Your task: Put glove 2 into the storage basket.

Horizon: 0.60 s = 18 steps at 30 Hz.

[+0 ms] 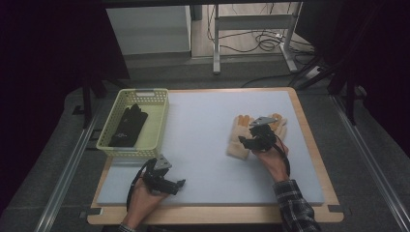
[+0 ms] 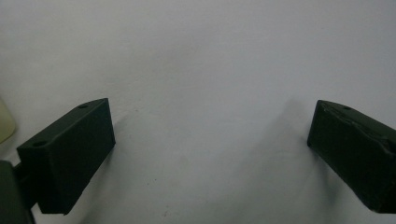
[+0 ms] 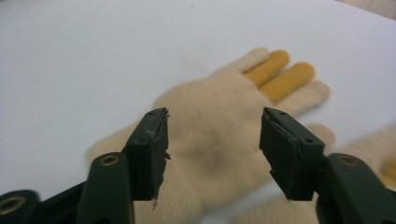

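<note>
Nearest the person's edge of the pale grey foam mat (image 1: 208, 159), the left gripper (image 1: 180, 183) rests low at the mat's near-left corner, close to the bare wooden rim of the table (image 1: 212, 215). In the left gripper view its jaws stand wide apart with nothing between them (image 2: 208, 154), and bare mat runs ahead of them. Open mat lies across the whole middle, between the two hands.

Farther out on the right, the right gripper (image 1: 241, 141) hangs over a cream knitted glove with yellow fingers (image 1: 238, 140). The right gripper view shows the jaws partly open, one on each side of the glove's palm (image 3: 212, 140) and not pressing it; the picture is blurred. A second cream glove (image 3: 373, 140) beside it is cut off at the frame's edge, and the hand hides much of it from above.

At the far left, a pale yellow perforated plastic basket (image 1: 112, 147) sits at the mat's left edge, holding a black glove (image 1: 128, 126).
</note>
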Each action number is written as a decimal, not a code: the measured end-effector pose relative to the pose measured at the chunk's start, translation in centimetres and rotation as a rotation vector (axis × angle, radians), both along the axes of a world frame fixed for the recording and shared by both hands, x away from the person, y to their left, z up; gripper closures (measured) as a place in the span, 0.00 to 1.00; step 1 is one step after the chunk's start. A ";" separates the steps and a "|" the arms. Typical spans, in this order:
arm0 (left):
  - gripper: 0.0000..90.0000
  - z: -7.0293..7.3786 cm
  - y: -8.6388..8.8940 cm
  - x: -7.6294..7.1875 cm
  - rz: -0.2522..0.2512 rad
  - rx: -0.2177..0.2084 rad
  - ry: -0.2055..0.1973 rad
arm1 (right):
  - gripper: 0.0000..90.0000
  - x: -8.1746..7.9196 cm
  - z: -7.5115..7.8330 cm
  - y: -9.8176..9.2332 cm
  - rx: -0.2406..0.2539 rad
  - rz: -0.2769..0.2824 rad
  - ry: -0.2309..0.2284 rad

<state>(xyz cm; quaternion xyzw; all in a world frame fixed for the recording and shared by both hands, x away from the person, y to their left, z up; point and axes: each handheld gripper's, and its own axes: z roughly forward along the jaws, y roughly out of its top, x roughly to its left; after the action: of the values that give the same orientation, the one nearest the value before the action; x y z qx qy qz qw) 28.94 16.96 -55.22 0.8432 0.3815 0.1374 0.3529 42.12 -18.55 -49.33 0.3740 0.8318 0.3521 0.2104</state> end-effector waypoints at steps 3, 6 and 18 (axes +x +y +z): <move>0.01 0.0 0.0 0.0 0.000 -0.001 0.000 | 0.28 1.6 -1.2 0.9 -0.025 0.002 0.019; 0.01 0.0 0.0 0.0 0.000 -0.002 0.000 | 0.23 2.8 -2.3 1.6 -0.009 0.003 0.061; 0.01 0.0 0.0 0.0 0.000 -0.001 0.000 | 0.61 2.1 -2.1 2.7 -0.029 0.011 0.077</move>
<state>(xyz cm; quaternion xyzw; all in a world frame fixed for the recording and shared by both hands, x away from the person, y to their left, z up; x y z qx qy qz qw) 28.94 16.96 -55.22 0.8429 0.3818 0.1370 0.3535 44.22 -15.85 -51.45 0.3797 0.8463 0.3264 0.1816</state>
